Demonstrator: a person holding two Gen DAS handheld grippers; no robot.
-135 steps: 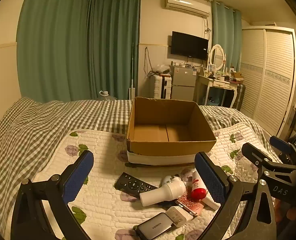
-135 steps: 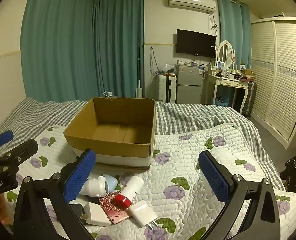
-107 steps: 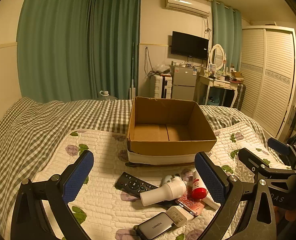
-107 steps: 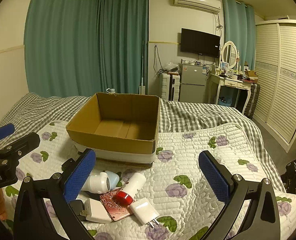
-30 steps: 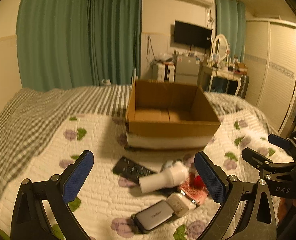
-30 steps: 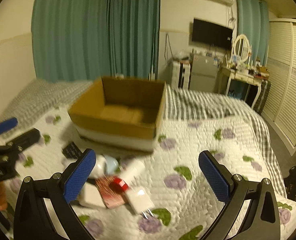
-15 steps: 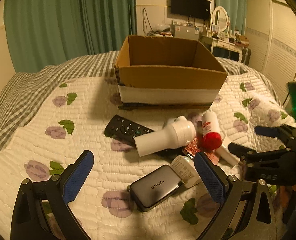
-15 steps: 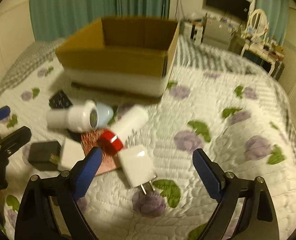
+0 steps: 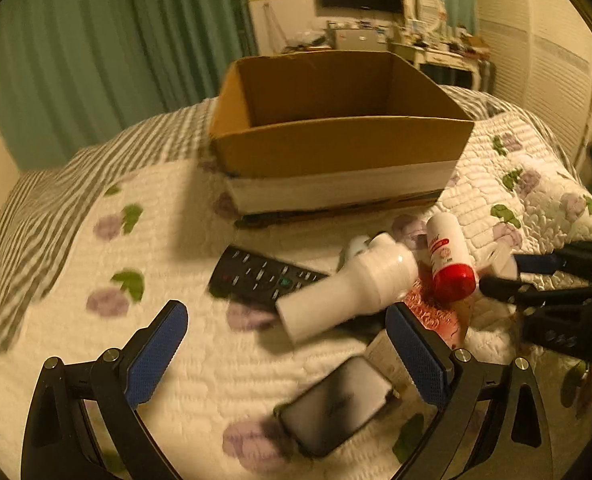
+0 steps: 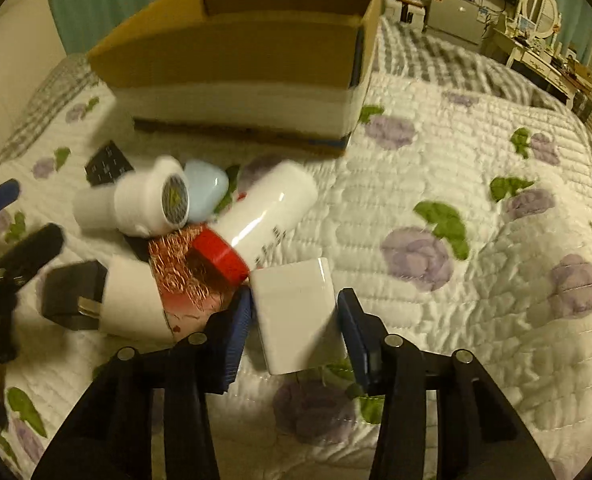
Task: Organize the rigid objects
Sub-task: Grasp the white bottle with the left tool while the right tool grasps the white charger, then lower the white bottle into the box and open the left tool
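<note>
- My right gripper point(image 10: 294, 314) straddles the white square plastic charger block point(image 10: 296, 312), jaws not yet pinching.
- It looks light, stiff, slick: I grip its flat sides.
- My left gripper point(image 9: 285, 356) hangs spread.

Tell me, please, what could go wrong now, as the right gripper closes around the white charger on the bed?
1. The white charger touches the red-capped bottle. The right gripper pads sit on either side of it, so the left pad may push the red cap or the pink phone case.
2. The quilt is soft, so the charger could tilt and slip as the pads close.
3. The left gripper hangs open near the power bank; the two could collide.
</note>
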